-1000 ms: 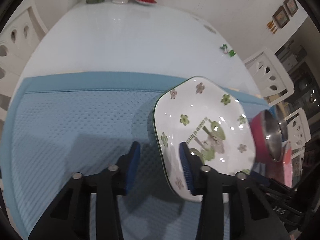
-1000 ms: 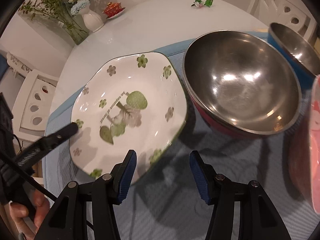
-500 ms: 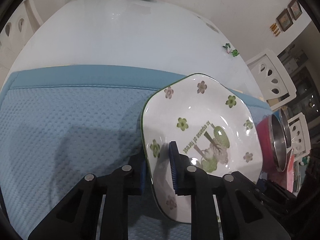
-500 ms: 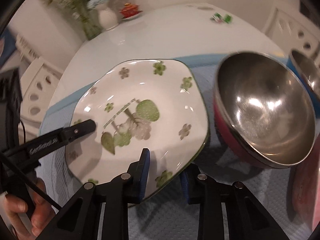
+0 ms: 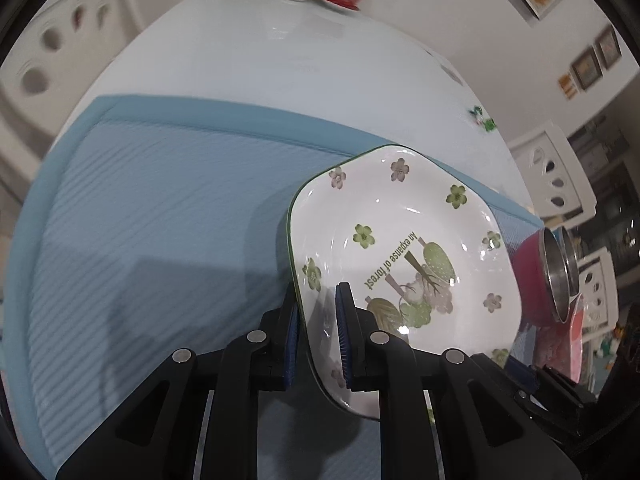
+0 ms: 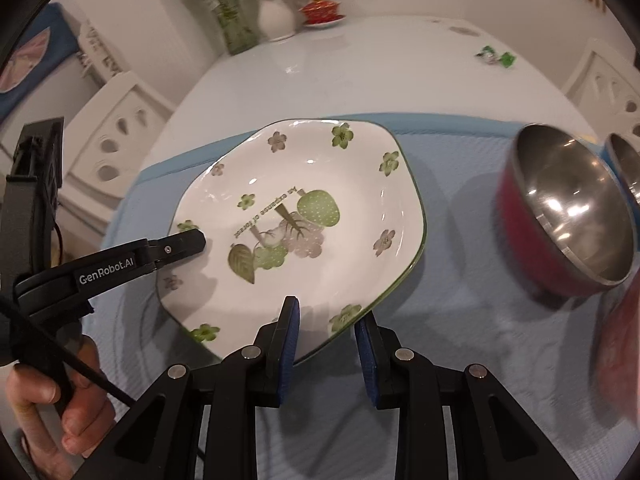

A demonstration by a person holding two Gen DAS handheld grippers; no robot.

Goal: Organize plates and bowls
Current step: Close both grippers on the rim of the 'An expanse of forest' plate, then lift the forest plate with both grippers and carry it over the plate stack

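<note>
Two hand-held grippers clamp one flowered plate point(image 6: 304, 220) above the blue mat point(image 5: 160, 220): left hand-held gripper point(image 5: 318, 334) at its 9 o'clock rim, right hand-held gripper point(image 6: 326, 342) at 6 o'clock. Red-sided steel bowl point(image 6: 568, 216) at 3 o'clock, blurred; farther bowl cut off.

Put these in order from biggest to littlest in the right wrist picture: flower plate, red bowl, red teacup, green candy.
1. Flower plate, though it is nearest.
2. Red bowl.
3. Red teacup.
4. Green candy, though both far things look similarly tiny.
</note>
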